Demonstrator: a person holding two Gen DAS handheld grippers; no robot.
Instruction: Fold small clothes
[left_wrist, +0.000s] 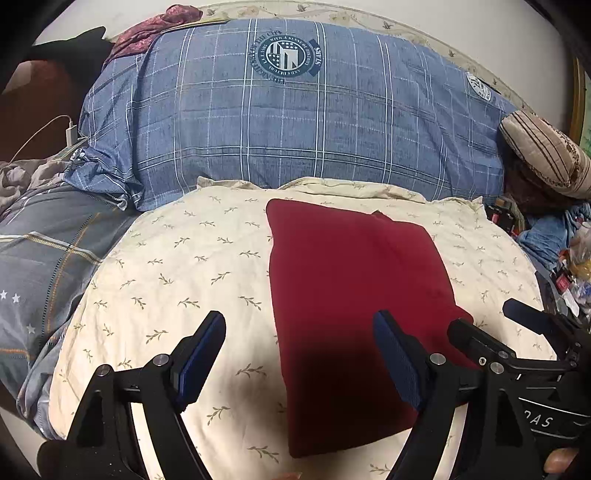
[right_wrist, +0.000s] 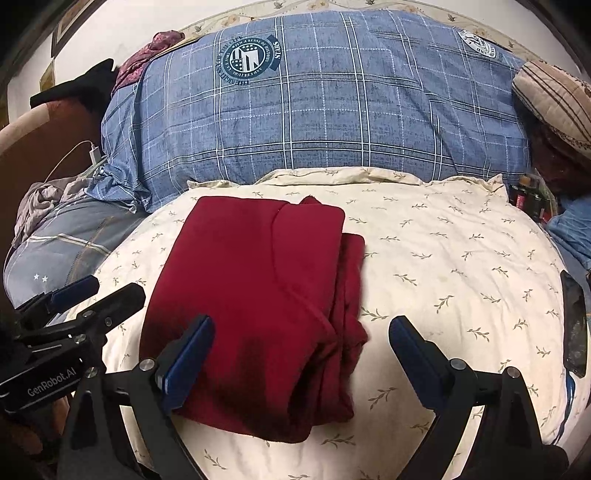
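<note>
left wrist: left gripper (left_wrist: 299, 354) held agape, empty; red garment (left_wrist: 354, 295) laid folded on cream pillow (left_wrist: 166, 266), long axis running away, right of centre | right wrist: right gripper (right_wrist: 301, 356) spread, empty; garment's bunched edge between fingers, nearer this hand

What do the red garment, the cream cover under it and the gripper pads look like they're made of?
Red garment: likely soft matte knit, cotton or fleece; it folds thick, without shine.
Cream cover: thin woven cloth, probably cotton, finely creased, with a printed sprig pattern.
Pads on each open hand-held gripper: dark blue, matte, seemingly rubber or foam, on black frames of hard plastic or metal.
</note>
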